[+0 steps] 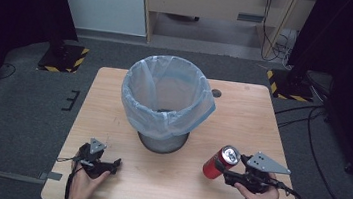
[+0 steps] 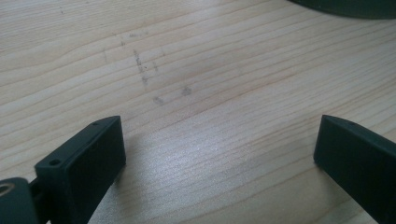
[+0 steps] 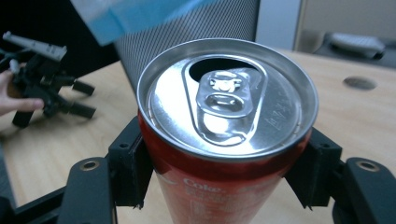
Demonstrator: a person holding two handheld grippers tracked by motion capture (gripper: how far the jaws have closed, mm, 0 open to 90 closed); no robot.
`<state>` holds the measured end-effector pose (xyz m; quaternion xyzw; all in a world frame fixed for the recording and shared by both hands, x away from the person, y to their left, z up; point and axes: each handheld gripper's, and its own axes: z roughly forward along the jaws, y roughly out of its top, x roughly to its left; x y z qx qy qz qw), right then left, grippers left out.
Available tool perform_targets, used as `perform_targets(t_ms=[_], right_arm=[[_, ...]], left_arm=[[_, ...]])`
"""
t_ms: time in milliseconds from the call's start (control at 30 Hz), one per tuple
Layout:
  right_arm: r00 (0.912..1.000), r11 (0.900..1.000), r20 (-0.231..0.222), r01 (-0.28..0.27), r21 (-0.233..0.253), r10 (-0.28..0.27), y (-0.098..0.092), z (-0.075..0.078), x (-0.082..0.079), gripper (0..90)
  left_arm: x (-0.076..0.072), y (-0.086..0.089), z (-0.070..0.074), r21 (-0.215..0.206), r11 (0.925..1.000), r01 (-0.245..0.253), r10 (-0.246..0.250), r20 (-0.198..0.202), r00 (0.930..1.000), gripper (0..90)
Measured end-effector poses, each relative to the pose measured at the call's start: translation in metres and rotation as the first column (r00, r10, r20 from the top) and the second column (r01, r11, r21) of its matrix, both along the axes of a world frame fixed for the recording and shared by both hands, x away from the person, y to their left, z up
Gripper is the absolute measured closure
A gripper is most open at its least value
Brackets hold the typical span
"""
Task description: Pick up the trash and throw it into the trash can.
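A red Coke can [image 1: 219, 163] with an opened silver top [image 3: 227, 99] is clamped between the jaws of my right gripper [image 1: 224, 171], near the table's front right. The can tilts toward the bin and seems slightly lifted. A mesh waste bin [image 1: 166, 103] lined with a pale blue bag [image 3: 135, 14] stands at the table's middle, just beyond the can. My left gripper [image 1: 116, 163] rests low at the front left, open, with bare wood between its fingers [image 2: 84, 163]. The left gripper [image 3: 86, 100] also shows far off in the right gripper view.
The wooden table [image 1: 243, 112] has a small round dark mark [image 1: 216, 93] behind the bin on the right. Faint pencil marks [image 2: 144, 70] lie ahead of the left gripper. Grey carpet, cables and black stands surround the table.
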<state>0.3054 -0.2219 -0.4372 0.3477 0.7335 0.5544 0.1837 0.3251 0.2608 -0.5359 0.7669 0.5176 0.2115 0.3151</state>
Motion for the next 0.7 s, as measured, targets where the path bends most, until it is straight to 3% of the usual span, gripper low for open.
perform_targets(t_ms=[267, 367, 700], right_arm=[[0.9948, 0.993, 0.100, 0.006, 0.114, -0.017, 0.000, 0.030, 0.003, 33.5], [0.9929, 0.989, 0.116, 0.008, 0.146, -0.026, -0.001, 0.041, 0.006, 33.5], [0.9797, 0.976, 0.194, 0.006, 0.220, -0.050, 0.001, 0.068, 0.011, 33.5]], left_arm=[[0.000, 0.000, 0.000, 0.000, 1.0000, 0.000, 0.000, 0.000, 1.0000, 1.1], [0.000, -0.001, 0.000, 0.001, 1.0000, -0.001, 0.001, 0.001, 1.0000, 1.0], [0.000, -0.001, 0.000, 0.002, 1.0000, -0.001, 0.001, 0.001, 1.0000, 1.0]])
